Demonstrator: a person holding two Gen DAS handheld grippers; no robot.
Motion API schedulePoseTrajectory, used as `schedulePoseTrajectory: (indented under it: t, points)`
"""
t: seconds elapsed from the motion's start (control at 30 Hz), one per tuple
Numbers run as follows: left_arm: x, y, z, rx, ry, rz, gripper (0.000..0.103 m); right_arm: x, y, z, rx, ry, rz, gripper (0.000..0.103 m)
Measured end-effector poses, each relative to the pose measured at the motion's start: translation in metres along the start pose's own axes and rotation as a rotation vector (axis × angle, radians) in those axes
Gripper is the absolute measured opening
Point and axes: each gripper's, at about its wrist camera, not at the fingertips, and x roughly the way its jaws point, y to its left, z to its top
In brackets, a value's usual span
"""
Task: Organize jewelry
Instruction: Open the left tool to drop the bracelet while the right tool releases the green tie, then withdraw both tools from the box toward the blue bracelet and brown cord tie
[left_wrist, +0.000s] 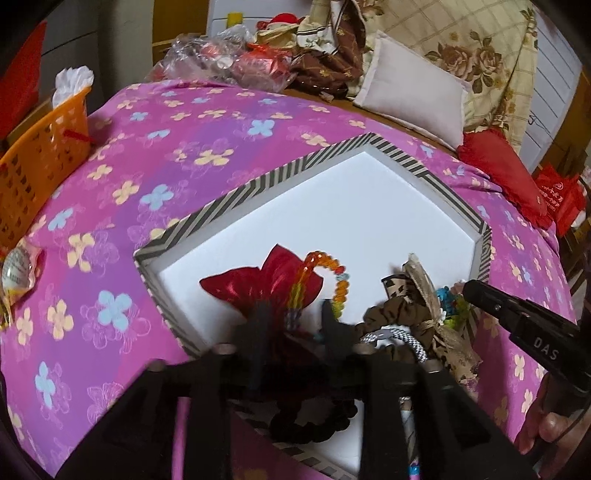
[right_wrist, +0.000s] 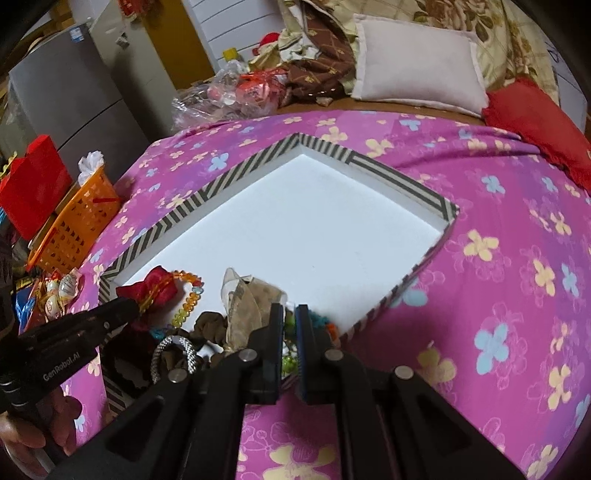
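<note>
Left gripper (left_wrist: 295, 314) jaws parted around red pouch (left_wrist: 266, 280); right gripper (right_wrist: 290, 321) nearly closed, perhaps pinching beads (right_wrist: 290, 356).

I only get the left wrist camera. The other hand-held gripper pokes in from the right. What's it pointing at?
Observer: Its own camera shows the right hand-held gripper over the pile at the near edge of the striped tray. Green beads show in the narrow gap between its fingers.
Operator: Does my gripper have writing on it?
Observer: Yes. On the side of the left hand-held gripper, the right wrist view shows white lettering reading GenRobot.AI.
</note>
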Motion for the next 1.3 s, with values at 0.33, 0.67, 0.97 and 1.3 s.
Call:
schedulePoseTrajectory:
  t: [0.33, 0.67, 0.97, 1.3]
  points:
    - [-0.023, 0.001, -0.015, 0.017, -0.036, 0.040, 0.022, -0.025, 0.018, -0.014, -0.043, -0.030, 0.002, 0.054]
    - [-0.065, -0.010, -0.037, 0.045, -0.096, 0.037, 0.022, -0.069, 0.033, -0.037, -0.061, -0.075, -0.015, 0.069]
    - [-0.087, -0.019, -0.061, 0.053, -0.104, 0.037, 0.022, -0.093, 0.025, -0.068, -0.044, -0.066, -0.049, 0.076]
    - [-0.102, -0.027, -0.080, 0.066, -0.113, 0.042, 0.022, -0.107, 0.016, -0.091, -0.015, -0.064, -0.077, 0.076]
